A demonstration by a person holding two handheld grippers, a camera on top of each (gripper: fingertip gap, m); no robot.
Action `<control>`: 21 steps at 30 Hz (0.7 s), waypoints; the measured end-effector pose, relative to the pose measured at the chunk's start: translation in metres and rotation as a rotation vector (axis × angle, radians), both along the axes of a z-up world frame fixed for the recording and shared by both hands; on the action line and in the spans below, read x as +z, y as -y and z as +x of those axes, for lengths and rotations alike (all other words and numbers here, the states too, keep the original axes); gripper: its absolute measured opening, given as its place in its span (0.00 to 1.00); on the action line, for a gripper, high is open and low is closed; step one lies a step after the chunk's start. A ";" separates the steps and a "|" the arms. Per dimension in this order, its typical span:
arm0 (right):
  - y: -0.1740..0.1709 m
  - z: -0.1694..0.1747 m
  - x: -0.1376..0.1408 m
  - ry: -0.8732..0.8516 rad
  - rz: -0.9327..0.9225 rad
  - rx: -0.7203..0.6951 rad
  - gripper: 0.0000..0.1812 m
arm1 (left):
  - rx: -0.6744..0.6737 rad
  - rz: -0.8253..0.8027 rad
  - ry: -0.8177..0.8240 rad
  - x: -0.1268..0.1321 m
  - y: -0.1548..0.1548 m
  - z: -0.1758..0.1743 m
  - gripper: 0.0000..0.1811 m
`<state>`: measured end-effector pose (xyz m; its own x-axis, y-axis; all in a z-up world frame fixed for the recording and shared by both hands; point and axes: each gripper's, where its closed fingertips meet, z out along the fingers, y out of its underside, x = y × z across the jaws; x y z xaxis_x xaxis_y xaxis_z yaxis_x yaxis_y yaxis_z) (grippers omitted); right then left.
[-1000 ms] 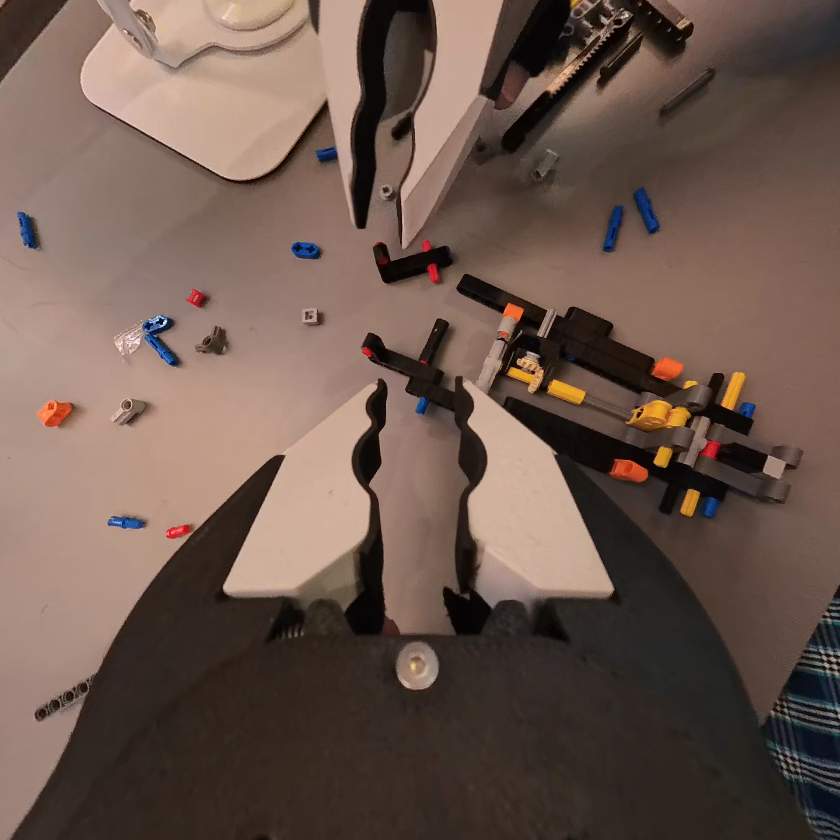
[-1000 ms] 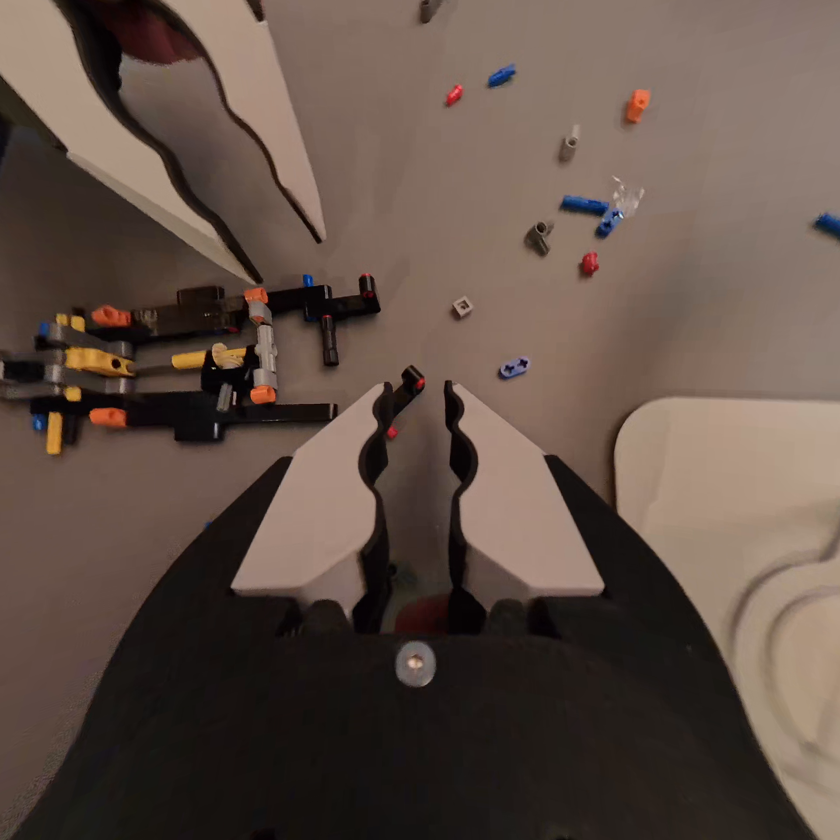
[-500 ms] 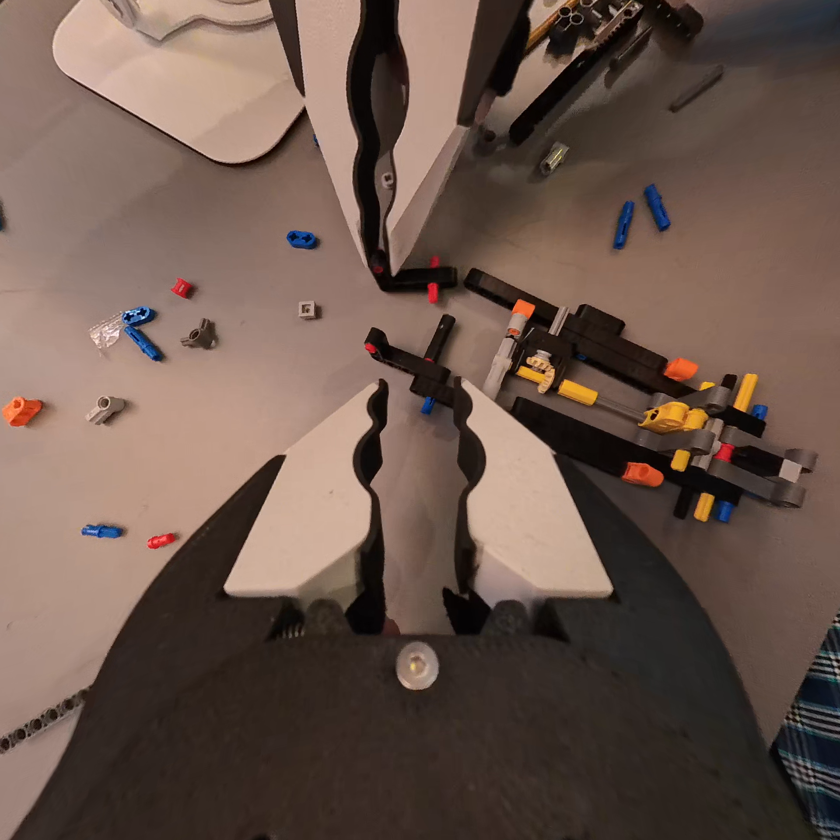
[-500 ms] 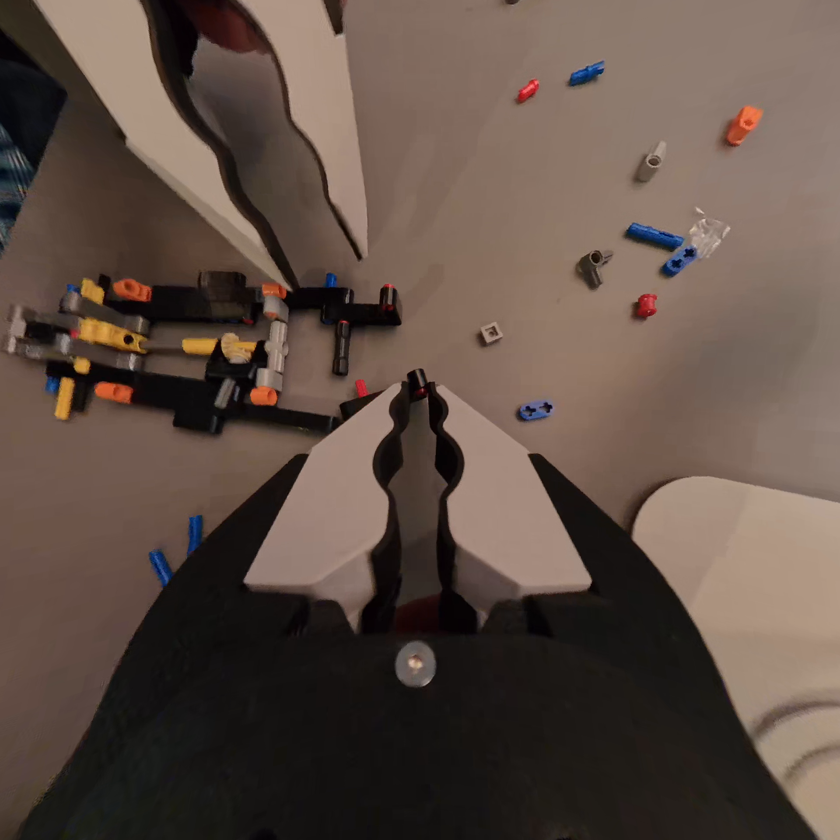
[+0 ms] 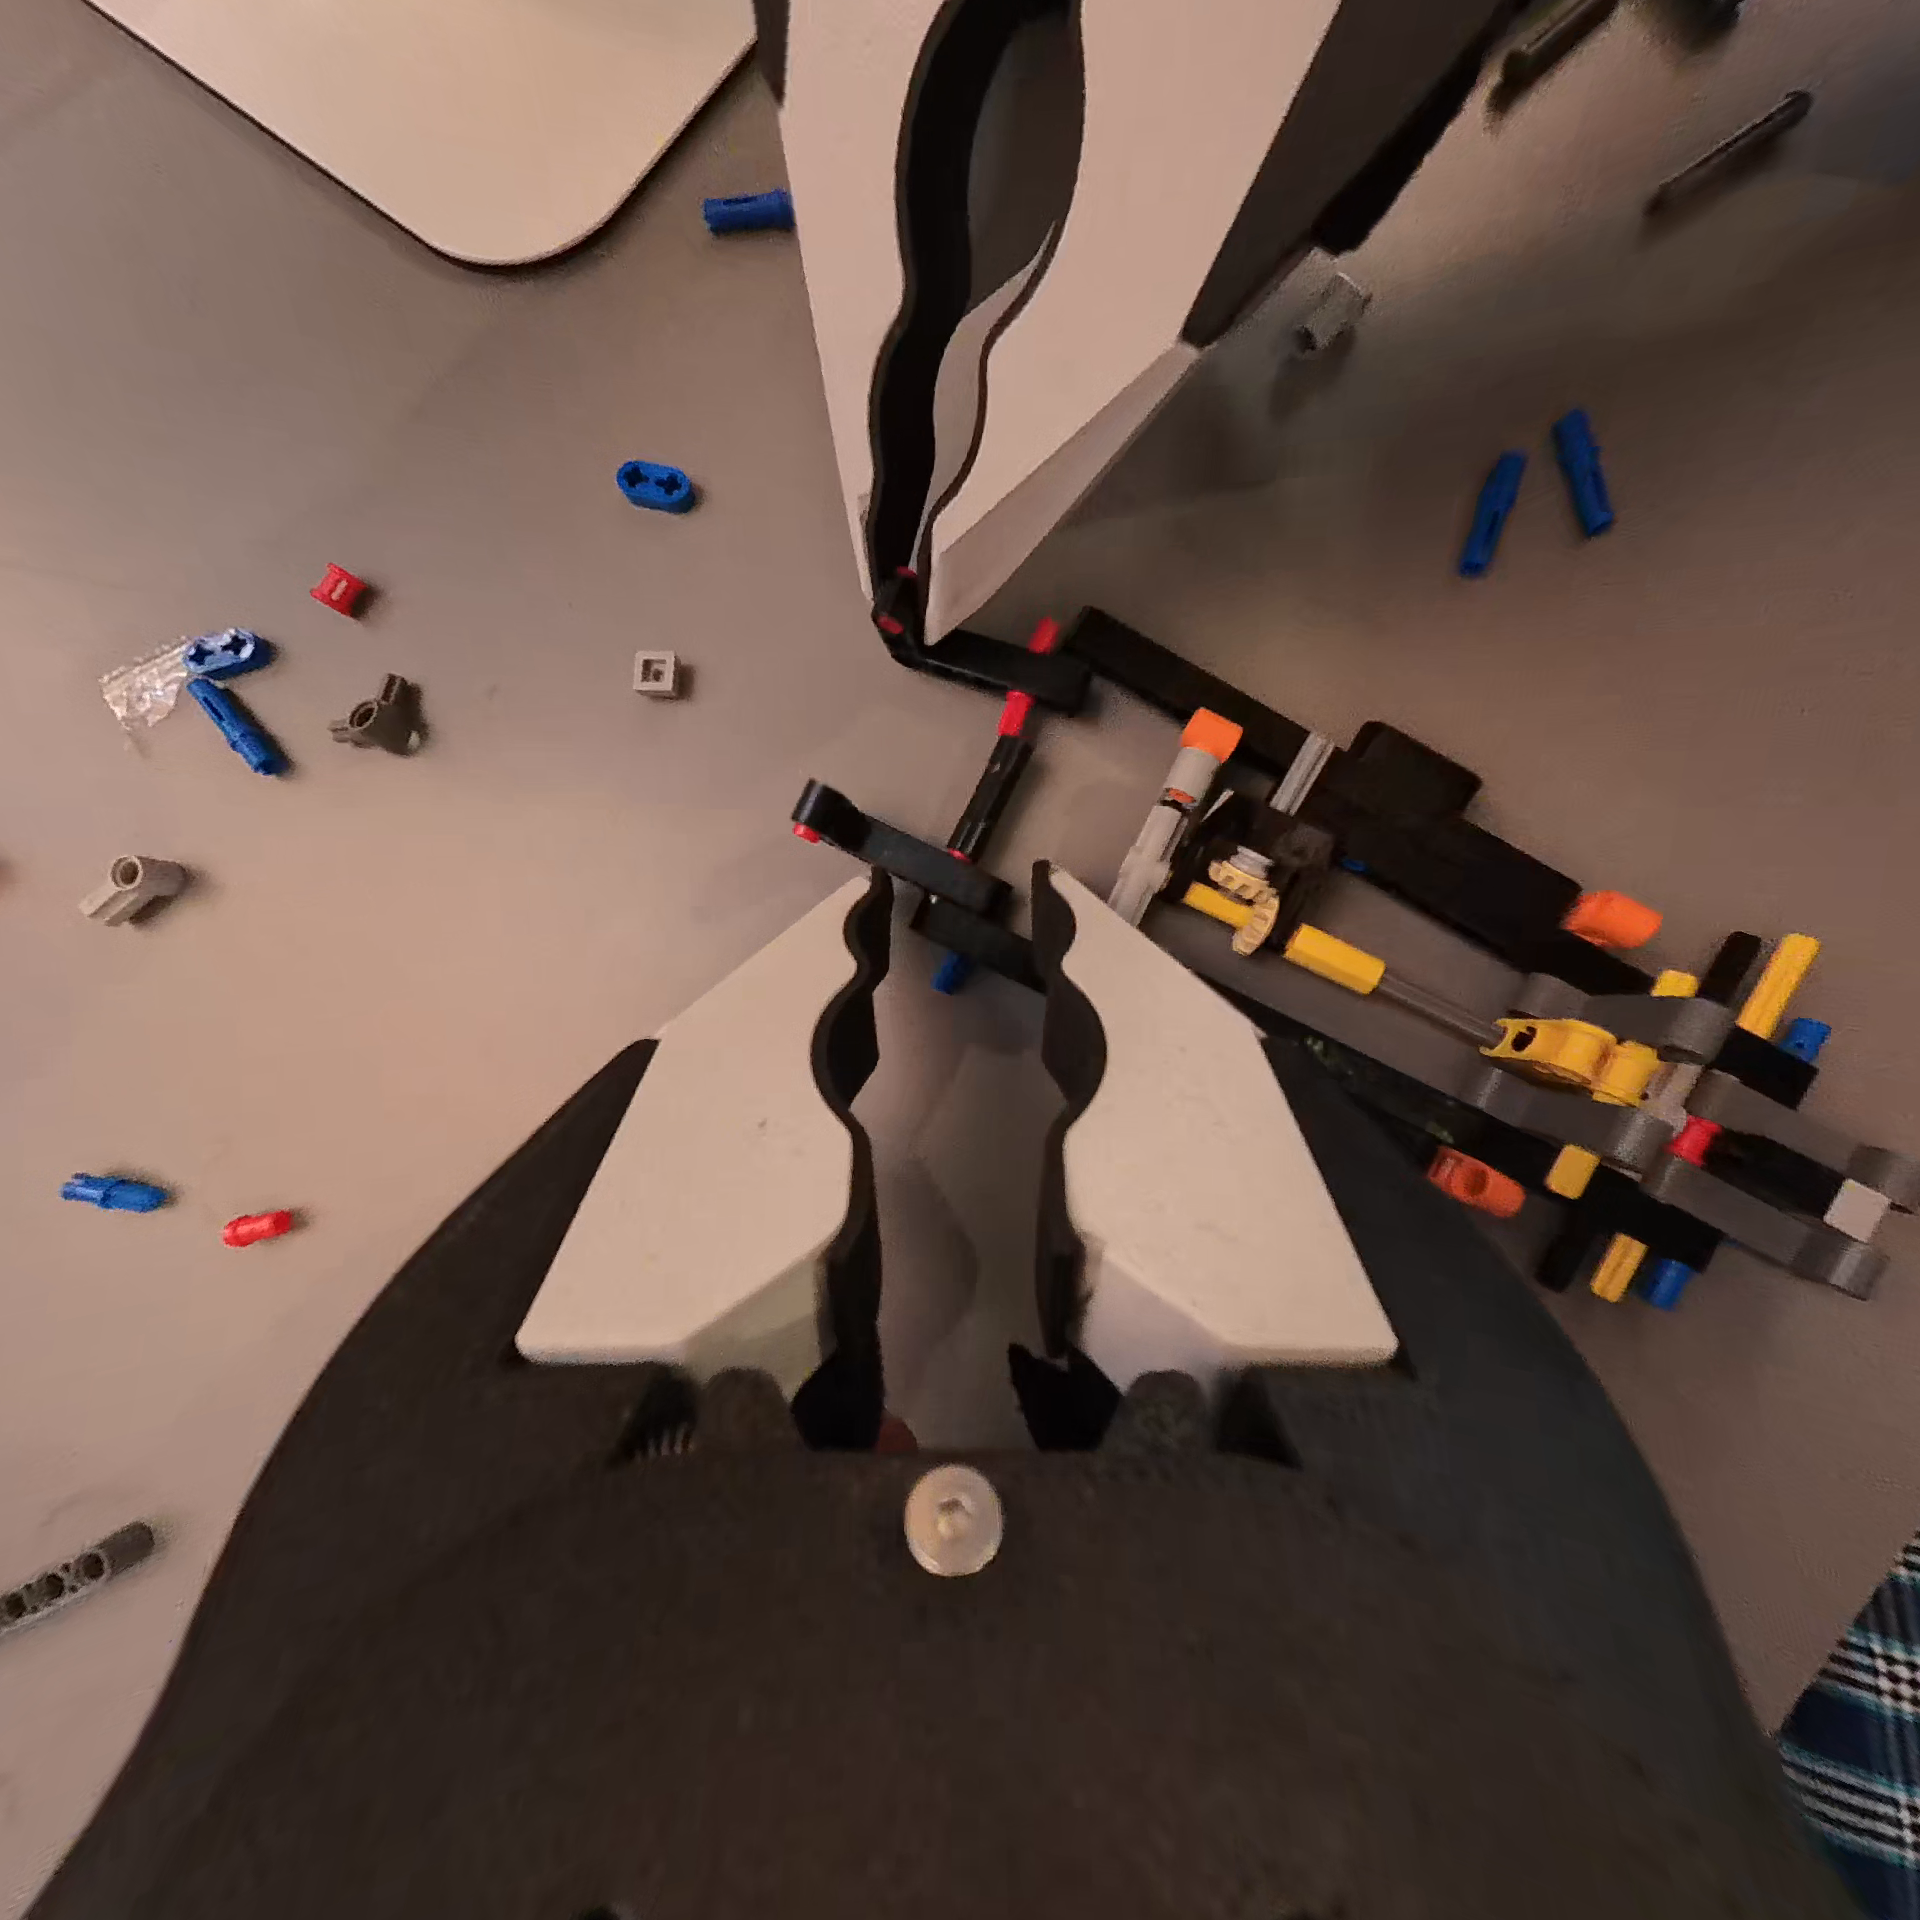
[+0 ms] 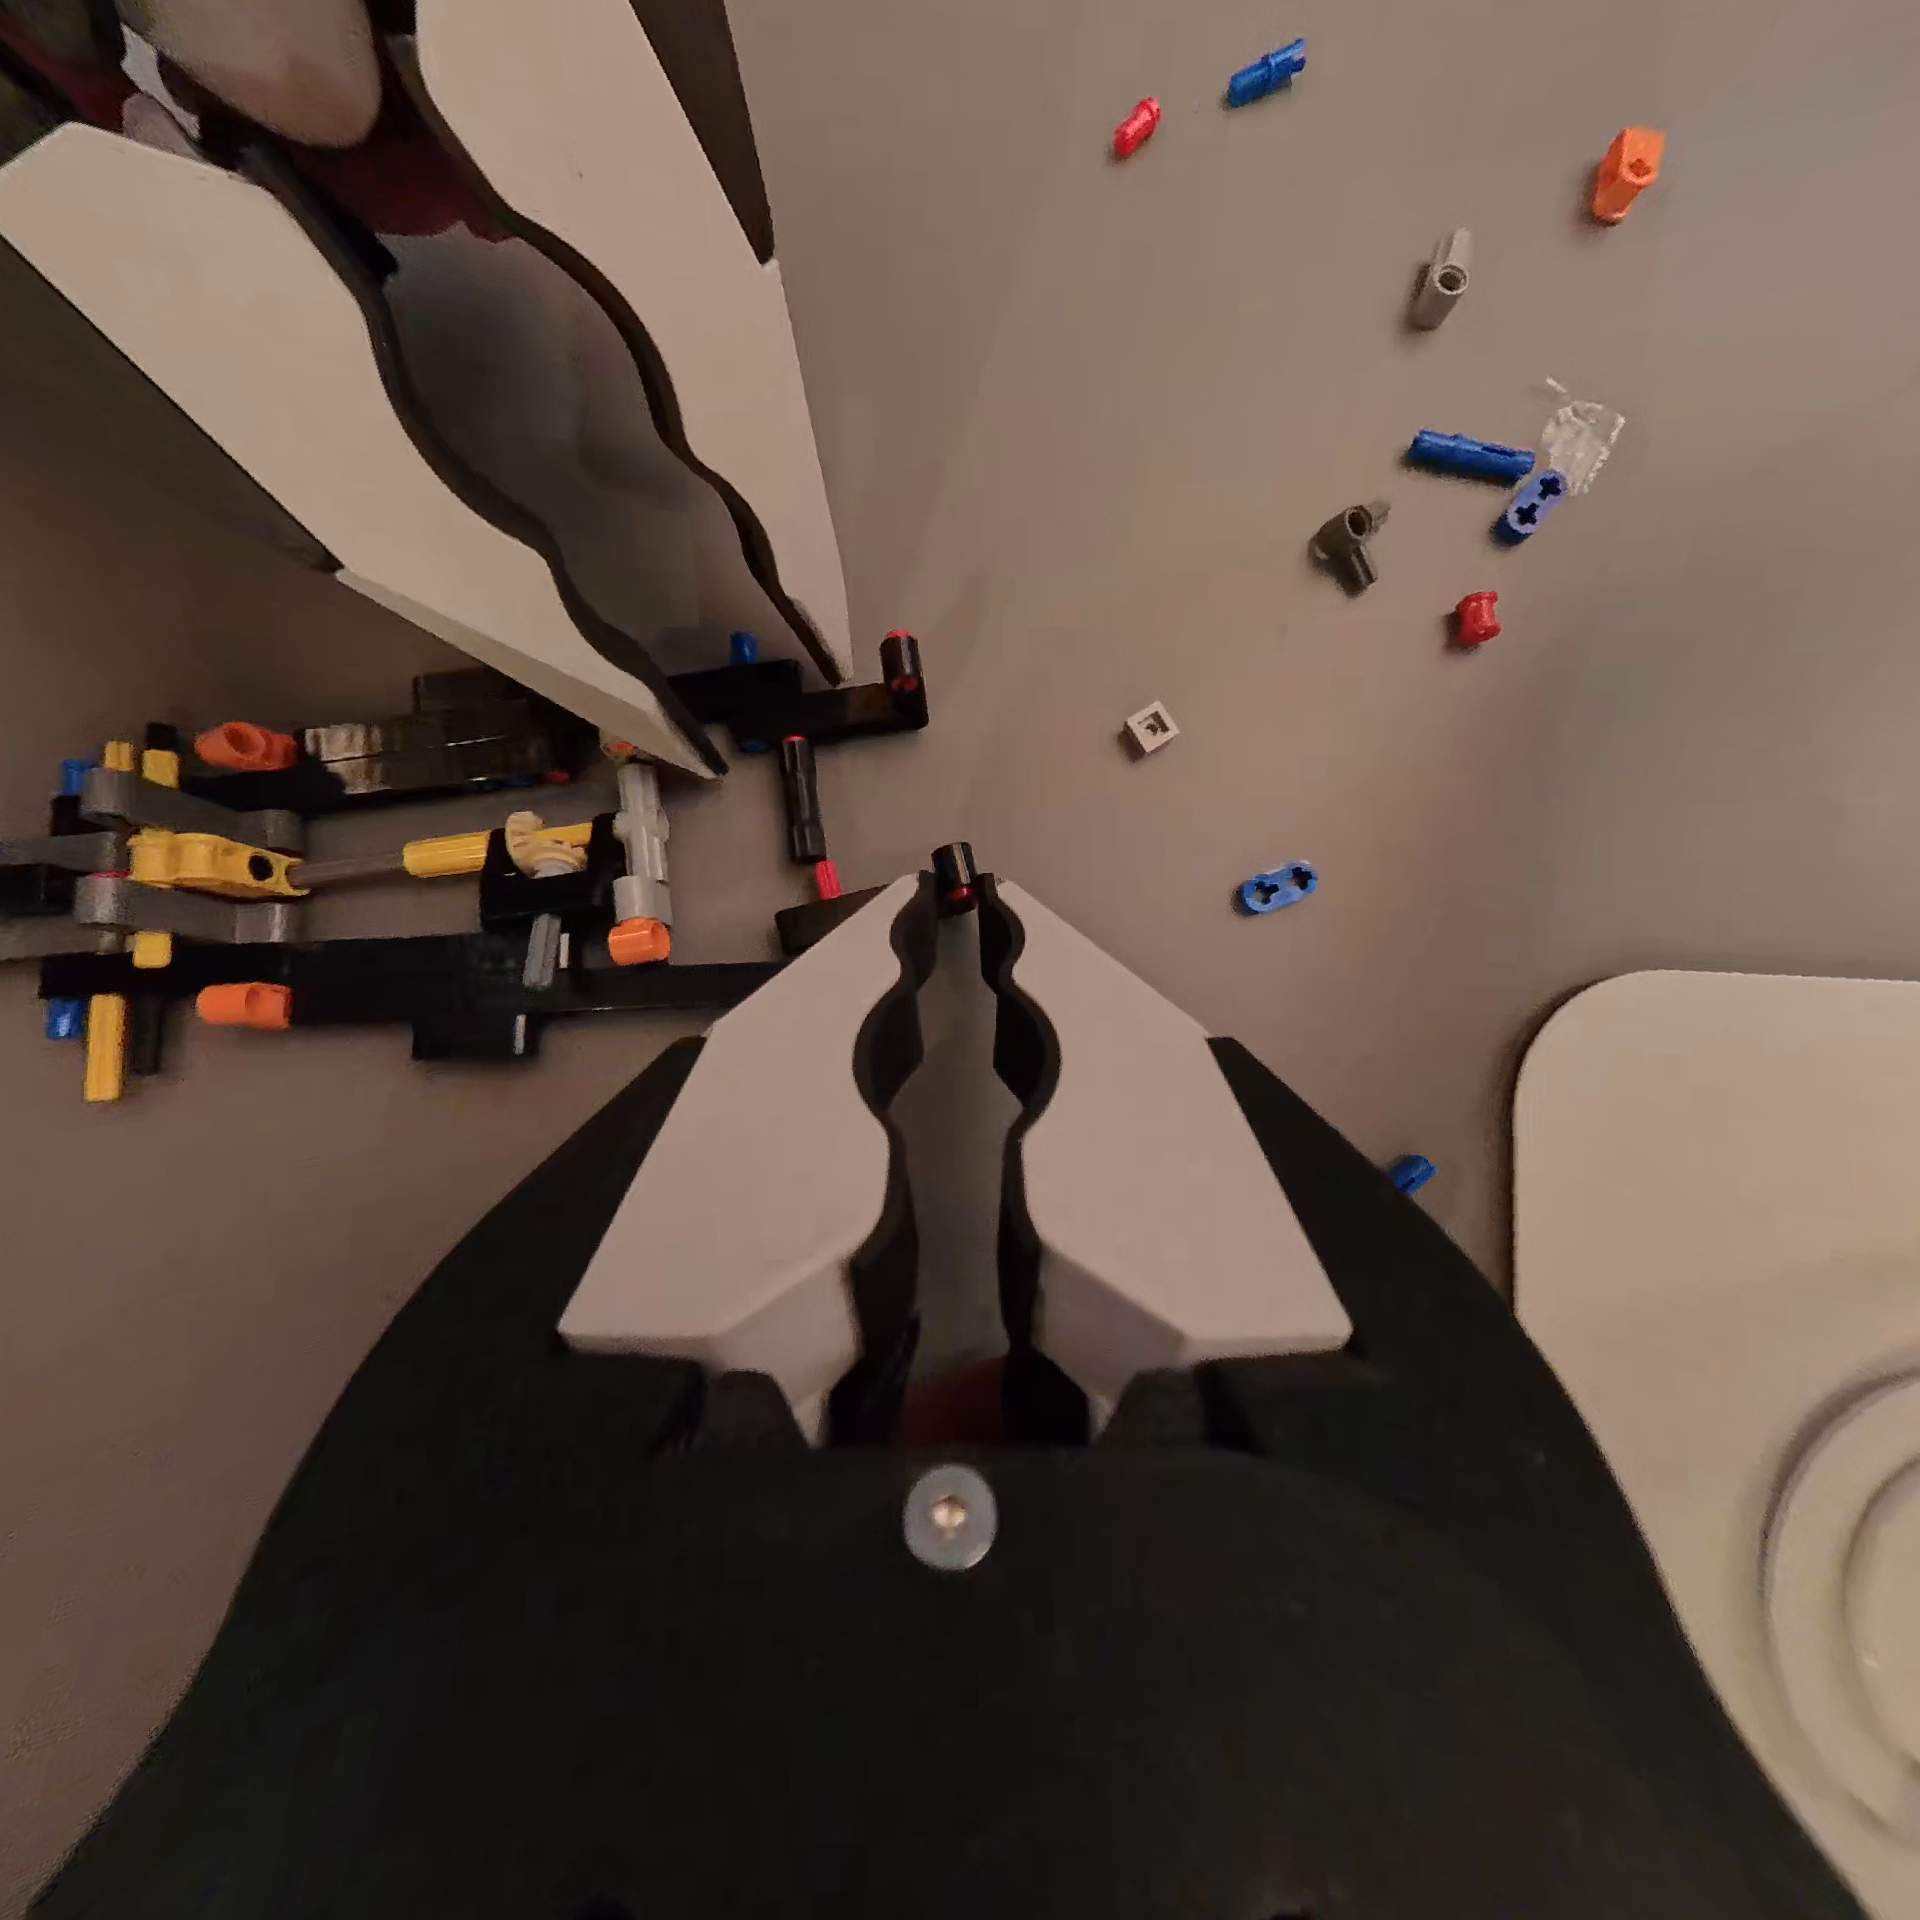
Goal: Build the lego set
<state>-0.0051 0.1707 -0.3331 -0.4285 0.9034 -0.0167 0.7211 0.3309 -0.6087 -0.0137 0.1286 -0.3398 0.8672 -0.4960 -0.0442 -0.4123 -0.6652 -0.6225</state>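
right gripper (image 6: 951,894) has closed: a sec ago its fingers stood apart over the small black l-shaped piece (image 5: 987,670), half a sec ago they'd come together on its red-tipped end, and now they're pinched narrow on that end, holding it. the piece's long arm w/ its red pin (image 5: 1016,712) looks to be lying on the grey bench (image 5: 520,935), so gripped but prob not lifted yet.

since then the piece has been dragged closer to the main lego assembly (image 5: 1455,935); its far end now sits touching or just beside the assembly's upper black beam (image 5: 1195,681), and the red pin lines up near the tip of the short black axle (image 5: 987,800) on the lower bracket. can't tell if the pin is in contact.

left gripper (image 5: 956,914) hasn't closed at all: fingers open at a moderate gap, holding nothing, tips just over the lower black bracket (image 5: 894,847) at the assembly's near end. prob there to brace it.

my read: pick is done, mating step is starting. next needs the pin aligned to its hole while the left steadies the build; risk is the whole assembly sliding on the bench.

loose bits (blue link (image 5: 655,486), small grey square (image 5: 657,673), red bush (image 5: 338,589)) lie well apart, untouched. white stand base (image 6: 1714,1247) off to the side.
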 end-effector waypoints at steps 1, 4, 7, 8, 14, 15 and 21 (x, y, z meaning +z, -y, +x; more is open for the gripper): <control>0.000 -0.001 0.000 -0.009 0.006 -0.007 0.03 | 0.009 -0.002 0.006 -0.001 0.000 0.000 0.14; 0.003 -0.002 0.000 -0.024 0.010 -0.028 0.02 | 0.023 -0.007 0.009 -0.004 0.002 -0.003 0.14; 0.005 -0.003 0.000 -0.043 0.030 -0.046 0.02 | 0.032 -0.011 0.015 -0.004 0.002 -0.004 0.14; 0.006 -0.003 0.000 -0.047 0.031 -0.044 0.03 | 0.032 -0.011 0.013 -0.004 0.002 -0.004 0.14; 0.009 -0.004 0.006 -0.087 -0.011 -0.048 0.03 | 0.047 -0.008 0.010 -0.004 0.002 -0.005 0.12; 0.010 -0.004 0.008 -0.096 -0.020 -0.048 0.03 | 0.051 -0.006 0.002 -0.004 0.002 -0.006 0.12; 0.011 -0.003 0.006 -0.103 0.000 -0.060 0.03 | 0.039 -0.006 -0.017 -0.004 0.000 -0.005 0.12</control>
<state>-0.0083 0.1599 -0.3274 -0.3730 0.9275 0.0243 0.6731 0.2886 -0.6810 -0.0188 0.1284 -0.3434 0.8852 -0.4619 -0.0561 -0.3961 -0.6848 -0.6117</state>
